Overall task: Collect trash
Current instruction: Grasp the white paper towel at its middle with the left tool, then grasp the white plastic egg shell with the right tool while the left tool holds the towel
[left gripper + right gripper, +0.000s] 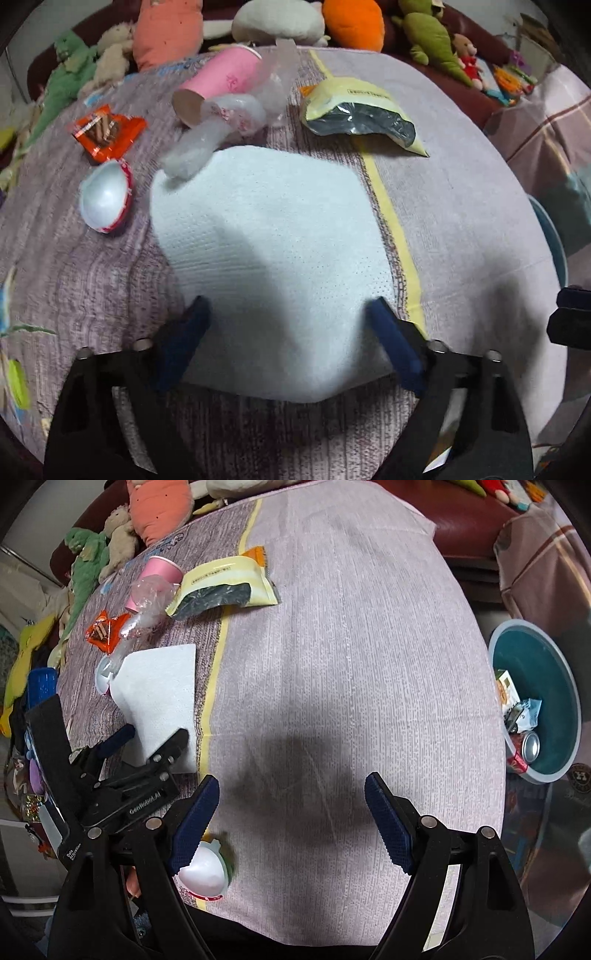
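Left gripper (288,317) is straddling the near edge of the white napkin (266,229), jaws spread, not yet pinching. Right gripper (291,805) is hovering agape over bare desk (351,627). Yellow wrapper (354,110) and pink cup (225,77) are lying beyond; teal bin (554,686) is sitting off the desk's right edge.

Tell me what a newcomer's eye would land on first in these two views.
The white paper towel fills the left wrist view, lying flat on the cloth with the left gripper open astride its near edge. Behind it lies a heap of litter: a pink paper cup, a yellow snack bag and an orange wrapper. At the right edge of the right wrist view, a teal bin holds trash.
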`<control>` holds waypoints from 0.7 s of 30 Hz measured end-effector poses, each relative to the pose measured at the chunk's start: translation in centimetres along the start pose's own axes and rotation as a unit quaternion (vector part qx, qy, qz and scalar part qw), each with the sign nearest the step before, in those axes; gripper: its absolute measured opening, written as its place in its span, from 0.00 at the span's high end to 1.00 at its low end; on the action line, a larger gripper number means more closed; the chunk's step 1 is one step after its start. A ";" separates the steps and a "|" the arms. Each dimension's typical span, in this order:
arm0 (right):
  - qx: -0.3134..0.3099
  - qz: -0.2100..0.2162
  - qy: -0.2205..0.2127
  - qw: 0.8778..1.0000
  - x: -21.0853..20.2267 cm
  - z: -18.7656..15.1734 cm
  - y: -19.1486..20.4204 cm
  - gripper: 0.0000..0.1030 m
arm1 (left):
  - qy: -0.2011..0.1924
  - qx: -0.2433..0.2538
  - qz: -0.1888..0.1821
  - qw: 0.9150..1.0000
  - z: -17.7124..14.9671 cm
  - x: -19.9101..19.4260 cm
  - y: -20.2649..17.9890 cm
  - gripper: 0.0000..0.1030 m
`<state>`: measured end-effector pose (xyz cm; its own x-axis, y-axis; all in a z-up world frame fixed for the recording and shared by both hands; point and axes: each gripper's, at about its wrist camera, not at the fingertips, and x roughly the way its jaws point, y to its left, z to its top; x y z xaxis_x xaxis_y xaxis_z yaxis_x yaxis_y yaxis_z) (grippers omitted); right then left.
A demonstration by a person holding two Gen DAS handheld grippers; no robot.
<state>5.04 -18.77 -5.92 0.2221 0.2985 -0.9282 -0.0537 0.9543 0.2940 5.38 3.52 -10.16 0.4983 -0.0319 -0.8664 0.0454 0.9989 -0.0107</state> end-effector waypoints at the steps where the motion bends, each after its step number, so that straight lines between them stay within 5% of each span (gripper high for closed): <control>1: 0.002 0.000 0.000 1.000 0.0 -0.1 -0.2 0.25 | -0.002 -0.004 0.000 1.000 0.0 -0.1 0.3 0.30; 3: 0.006 0.002 -0.002 1.000 -0.2 -0.2 -0.6 0.25 | -0.004 -0.023 0.005 1.000 0.3 -0.5 1.3 0.61; 6: 0.008 0.003 -0.002 1.000 -0.3 -0.5 -0.9 0.25 | 0.005 -0.065 -0.021 0.998 0.9 -1.1 3.6 0.88; 21: -0.045 0.041 0.042 0.997 1.3 -4.7 2.9 0.25 | -0.015 -0.097 -0.127 0.987 0.0 -7.3 6.4 0.92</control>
<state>0.57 -15.56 -7.41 0.1314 0.3722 -0.9188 -0.1558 0.9231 0.3517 2.04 10.13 -3.86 0.5177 -0.2811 -0.8081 0.0080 0.9460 -0.3239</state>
